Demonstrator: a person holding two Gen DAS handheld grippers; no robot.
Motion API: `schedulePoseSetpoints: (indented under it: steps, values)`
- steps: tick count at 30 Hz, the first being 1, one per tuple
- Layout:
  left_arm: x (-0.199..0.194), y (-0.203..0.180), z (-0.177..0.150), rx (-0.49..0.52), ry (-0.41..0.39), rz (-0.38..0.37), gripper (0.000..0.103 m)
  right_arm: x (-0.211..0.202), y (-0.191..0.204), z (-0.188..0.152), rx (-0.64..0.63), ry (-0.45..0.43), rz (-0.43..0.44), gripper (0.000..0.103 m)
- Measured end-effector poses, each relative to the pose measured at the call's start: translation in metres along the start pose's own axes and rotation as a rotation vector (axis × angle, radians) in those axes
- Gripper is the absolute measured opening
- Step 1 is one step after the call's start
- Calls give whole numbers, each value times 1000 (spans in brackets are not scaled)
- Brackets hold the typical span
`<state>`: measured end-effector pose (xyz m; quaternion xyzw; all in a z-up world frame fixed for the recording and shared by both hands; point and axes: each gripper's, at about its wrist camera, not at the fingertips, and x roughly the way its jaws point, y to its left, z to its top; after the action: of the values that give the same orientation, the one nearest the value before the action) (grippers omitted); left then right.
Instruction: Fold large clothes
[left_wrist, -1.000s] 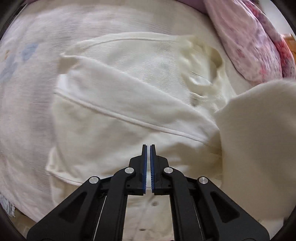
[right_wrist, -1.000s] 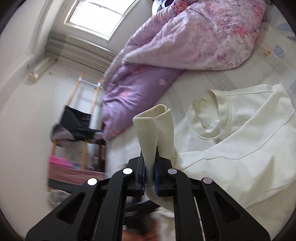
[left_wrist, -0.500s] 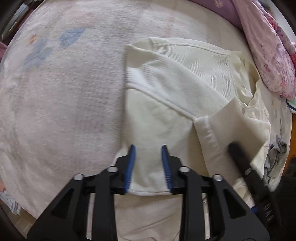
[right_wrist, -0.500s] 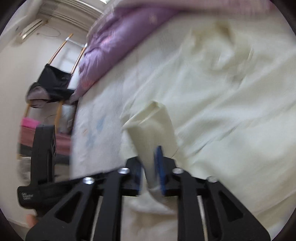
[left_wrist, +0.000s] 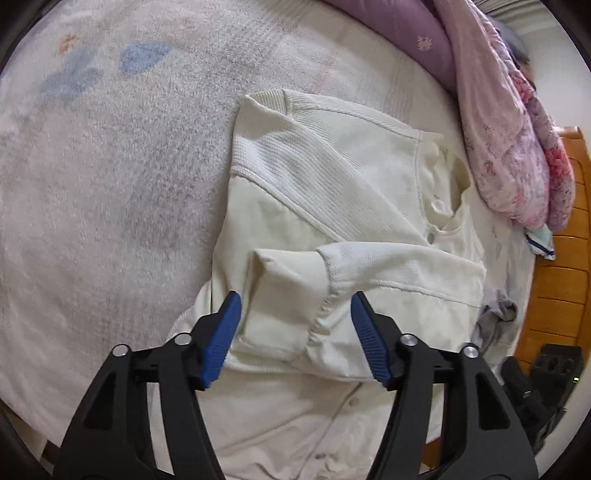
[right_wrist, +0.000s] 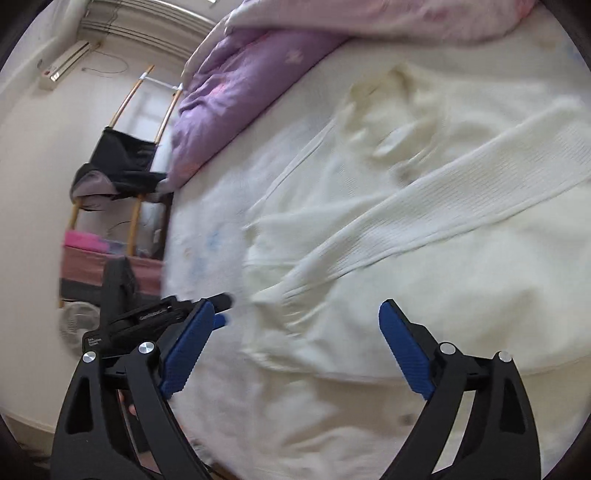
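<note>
Closest in, the left gripper (left_wrist: 293, 321) hangs over the cream shirt (left_wrist: 332, 192), its blue fingers (left_wrist: 221, 336) apart and still spreading. A folded sleeve cuff (left_wrist: 284, 295) lies between them, but the pads aren't pressing on it, so it just rests on the shirt body. The right gripper (right_wrist: 295, 339) is the same story: fingers (right_wrist: 404, 347) really wide and opening, nothing pinched, just shirt fabric (right_wrist: 424, 240) lying flat below them. That view is pretty blurry, though.

The shirt sits on the bed (left_wrist: 110, 184), near its front edge, on a pale fuzzy cover with faint blue blotches. Both sleeves are folded across the chest, a ribbed one (left_wrist: 388, 254) crossing over the button placket. The collar end points toward the far side of the bed.

Past the collar there's a bunched-up purple and pink floral duvet (left_wrist: 509, 147) along the far edge. In the right wrist view, off the bed's side, you can see a wooden rack (right_wrist: 122, 147) with dark clothes draped on it and a wall AC unit (right_wrist: 64, 64).
</note>
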<state>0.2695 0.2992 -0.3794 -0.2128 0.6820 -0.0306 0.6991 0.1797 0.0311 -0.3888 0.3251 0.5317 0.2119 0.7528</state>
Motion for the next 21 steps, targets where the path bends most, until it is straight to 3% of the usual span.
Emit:
schedulePoseSetpoints:
  steps: [1,4,5,6,9,10,12,14,15,17,18,20,21]
  values:
    - [4,1,1,-3,18,1,64,-7,-8,5,-10,-9,-39,87]
    - [19,12,-3,-24,85,-5,64,-30,-54,30,-12,-6,-297,87]
    - [29,11,-2,-29,99,2,64,-37,-72,36,-6,13,-392,83]
    - [39,13,-3,-37,112,12,64,-46,-90,39,12,28,-467,72]
    - [62,17,0,-71,107,17,63,-63,-129,25,93,92,-567,52]
    - [68,20,2,-93,108,6,63,-69,-145,18,164,111,-591,49]
    - [72,24,5,-135,94,-24,57,-84,-182,-7,383,106,-509,48]
    - [75,25,6,-174,76,-14,42,-90,-202,-23,503,77,-405,47]
    - [75,26,5,-190,72,-3,39,-88,-209,-28,534,73,-378,47]
    - [70,26,4,-183,64,15,14,-83,-222,-32,624,48,-284,47]
    - [65,23,3,-168,54,28,13,-81,-227,-33,677,20,-198,42]
    - [54,22,3,-145,34,36,10,-85,-229,-32,727,-56,-157,34]
    - [49,20,3,-139,26,44,9,-88,-231,-31,735,-83,-157,15]
